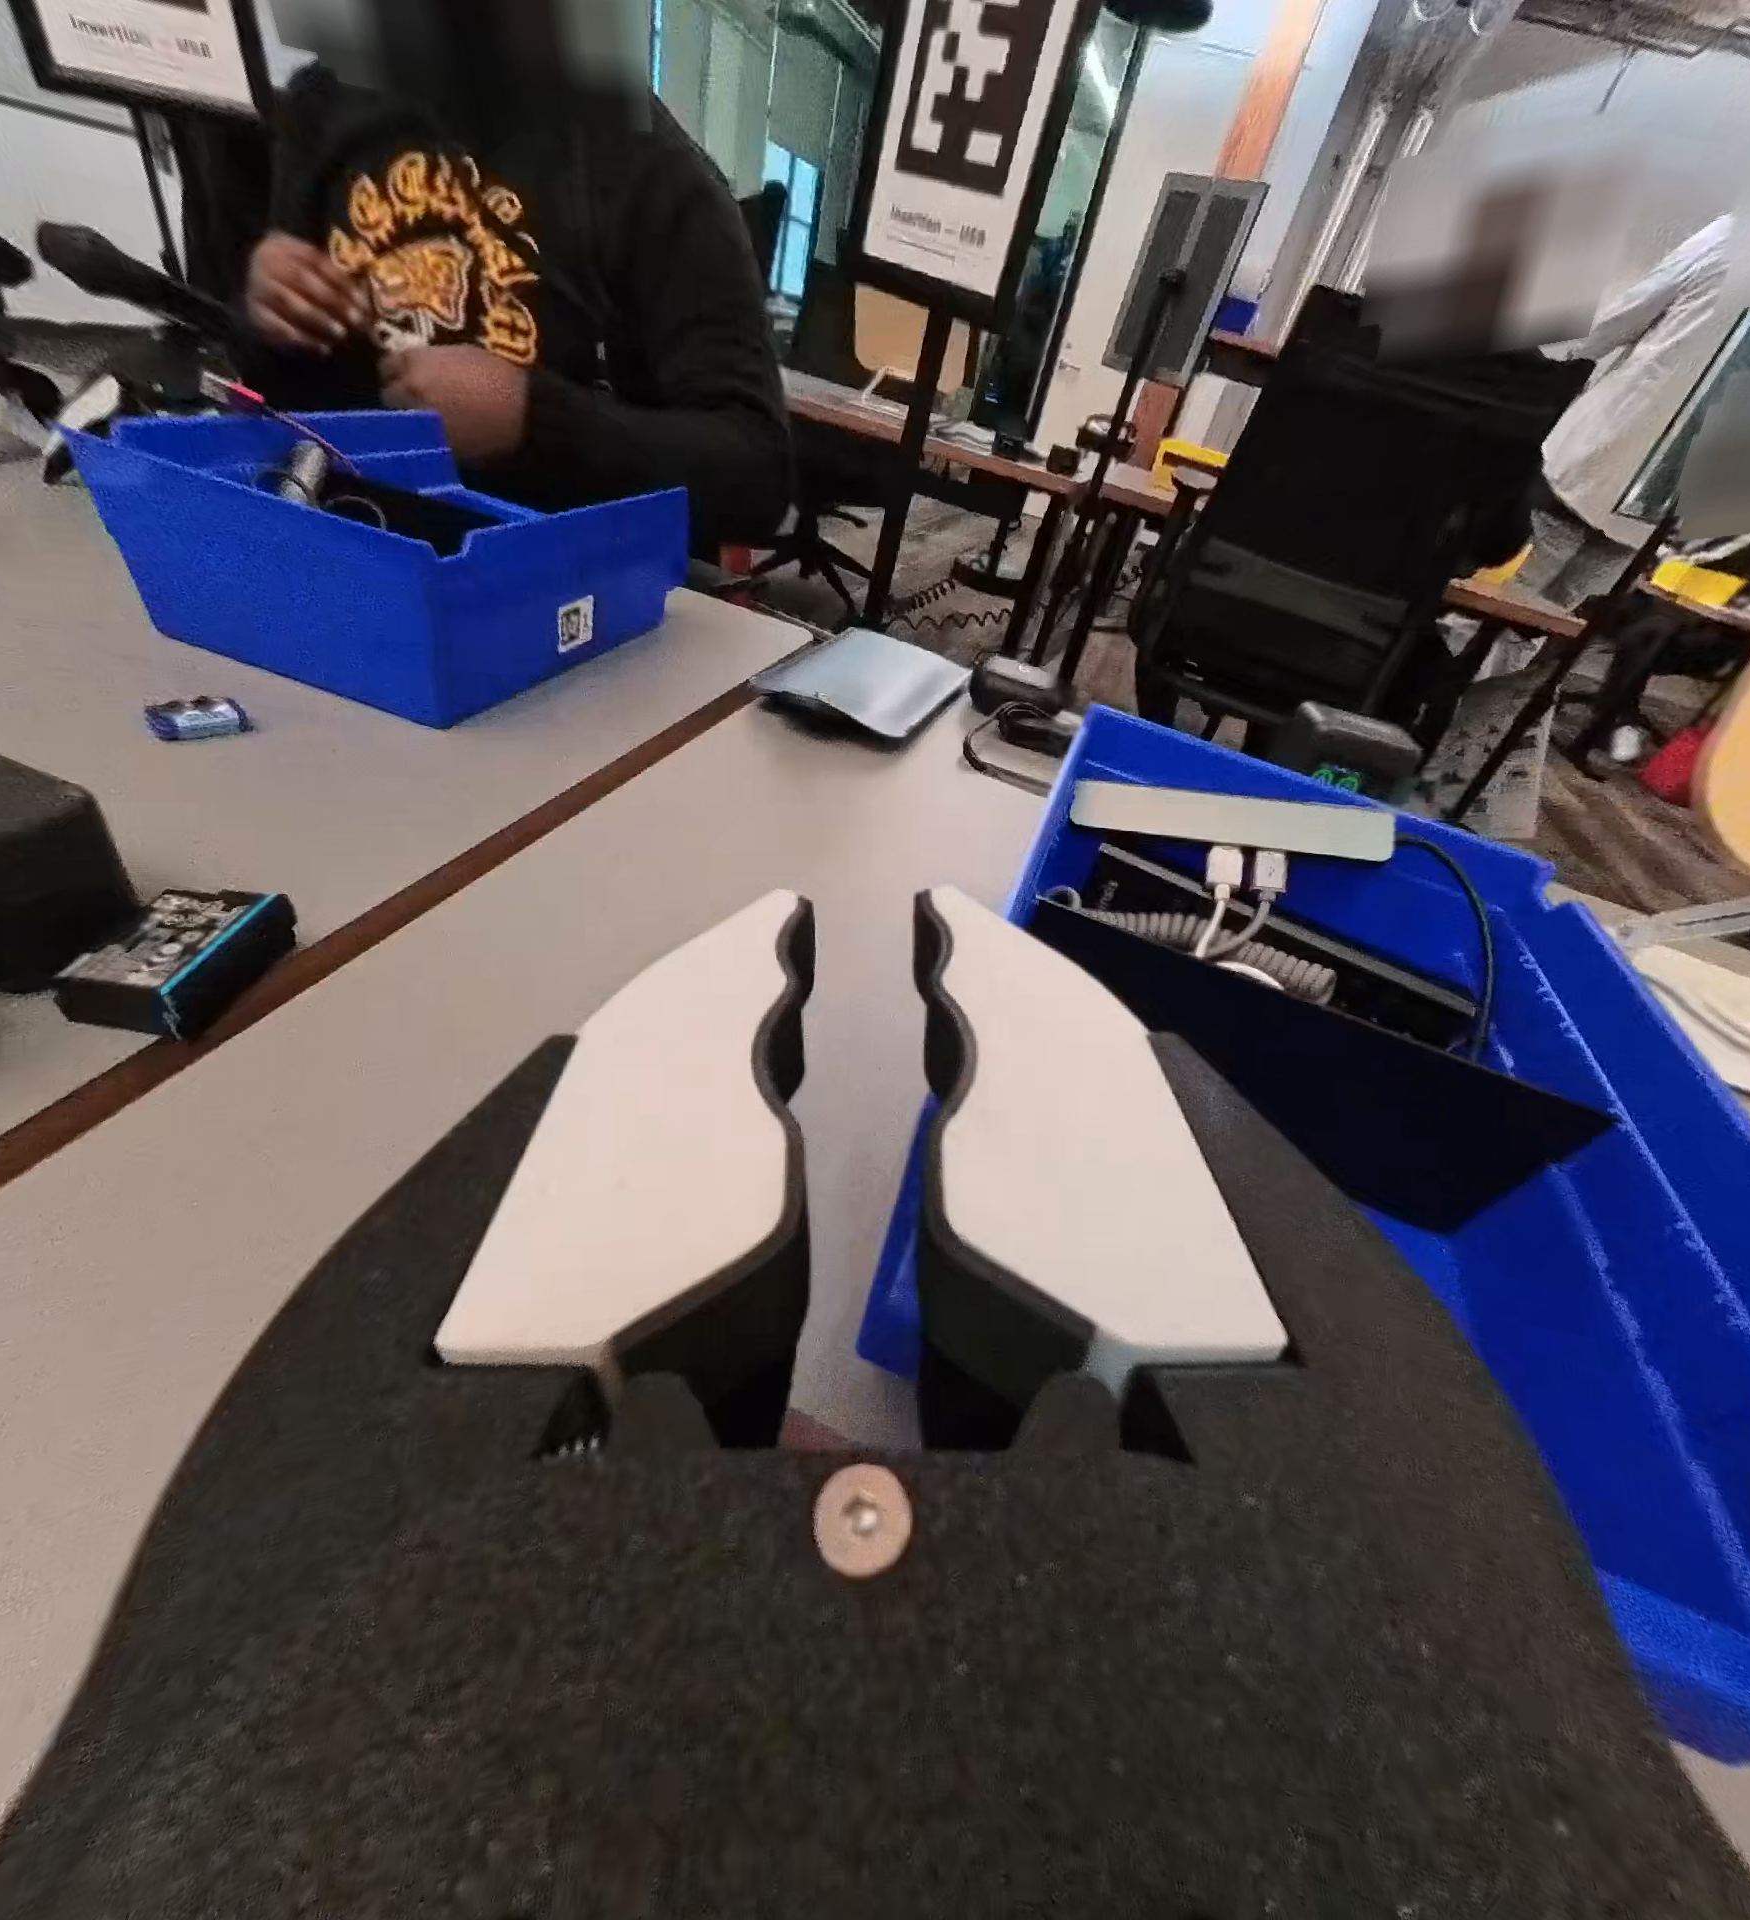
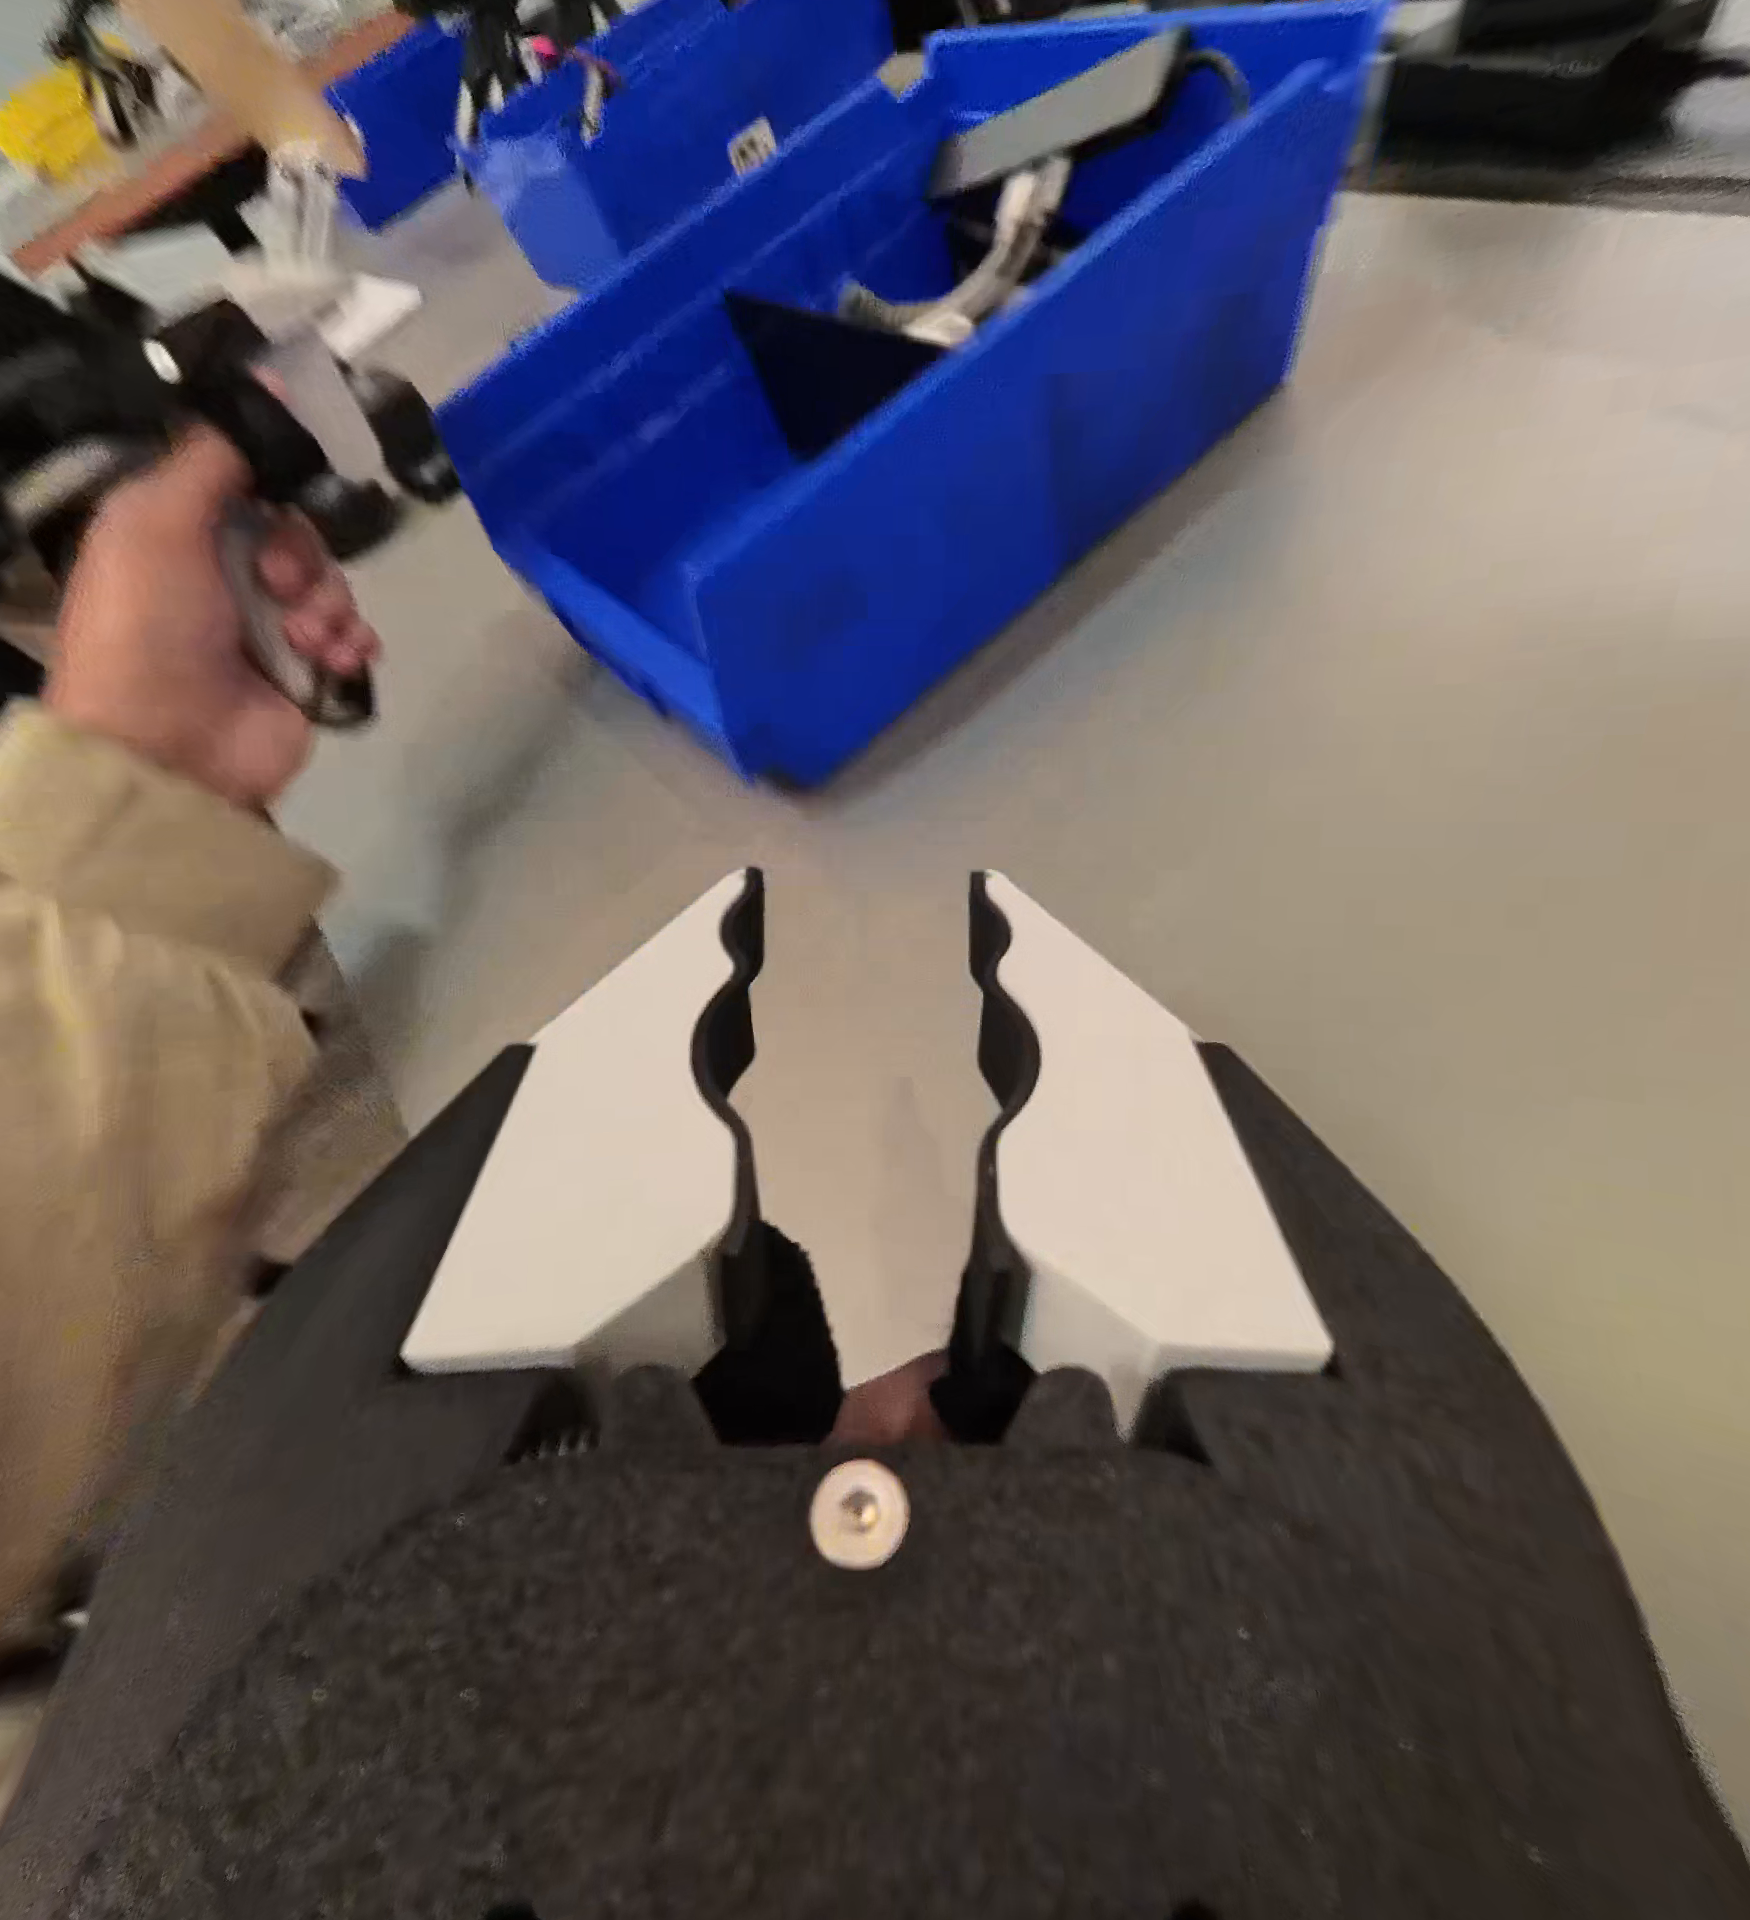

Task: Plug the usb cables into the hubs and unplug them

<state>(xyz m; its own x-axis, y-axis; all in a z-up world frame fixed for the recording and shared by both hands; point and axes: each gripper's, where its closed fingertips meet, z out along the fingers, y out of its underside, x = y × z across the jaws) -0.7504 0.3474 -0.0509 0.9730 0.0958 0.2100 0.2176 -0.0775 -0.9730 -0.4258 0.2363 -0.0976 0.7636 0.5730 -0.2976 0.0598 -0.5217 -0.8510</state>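
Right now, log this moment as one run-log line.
left gripper: open, empty, beside blue bin | right gripper: open, empty, over table | hub: in bin, two white plugs inserted

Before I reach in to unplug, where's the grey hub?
In the left wrist view, the grey hub rests across the far end of the nearer blue bin, right of the jaws, two white plugs inserted.

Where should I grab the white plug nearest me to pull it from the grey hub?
Judging by the left view, grip the white plug on its short housing just below the grey hub, not its cable. Come from the blue bin's open top, tool fingers either side, pulling down along the plug's axis.
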